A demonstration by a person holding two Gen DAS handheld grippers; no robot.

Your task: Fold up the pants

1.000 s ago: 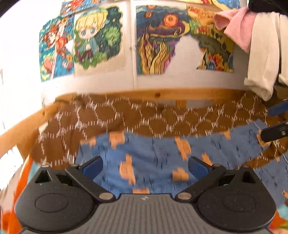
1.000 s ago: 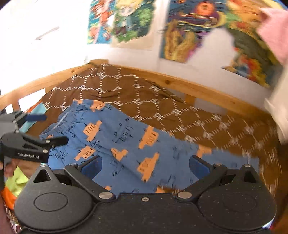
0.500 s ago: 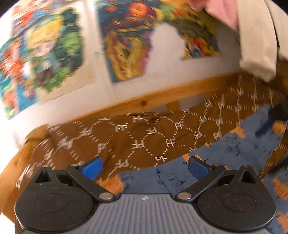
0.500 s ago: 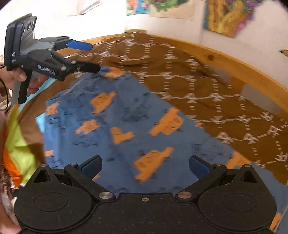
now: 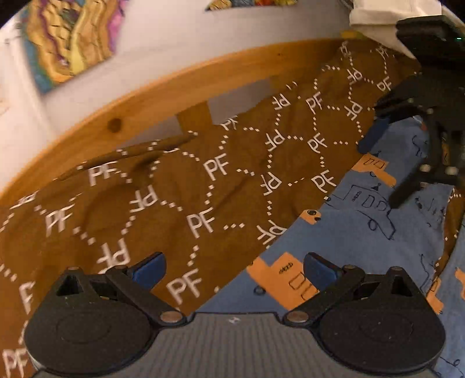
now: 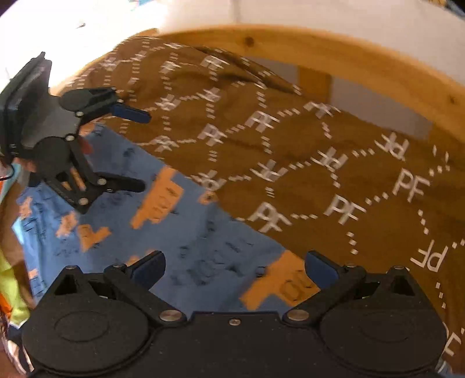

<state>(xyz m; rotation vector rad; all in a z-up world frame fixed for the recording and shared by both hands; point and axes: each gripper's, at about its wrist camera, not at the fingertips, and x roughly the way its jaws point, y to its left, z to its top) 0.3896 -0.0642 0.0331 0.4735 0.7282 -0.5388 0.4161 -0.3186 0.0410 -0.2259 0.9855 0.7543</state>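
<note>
The blue pants with orange vehicle prints (image 5: 357, 232) lie spread on a brown bedspread (image 5: 174, 189); they also show in the right wrist view (image 6: 186, 232). My left gripper (image 5: 232, 269) is open and empty, low over the pants' far edge. It appears in the right wrist view (image 6: 139, 148) at the left, open above the pants. My right gripper (image 6: 234, 267) is open and empty, low over the pants near their far edge. It shows in the left wrist view (image 5: 375, 171) at the right, open.
A wooden bed rail (image 5: 162, 96) runs along the far side below a white wall with colourful posters (image 5: 66, 37). A white garment (image 5: 386, 14) hangs at the upper right. Bright yellow and orange cloth (image 6: 11, 296) lies at the left edge.
Both grippers have dropped lower and closer to the bed, toward the pants' far edge. The view has tilted down from the wall to the bedspread. Both stayed open.
</note>
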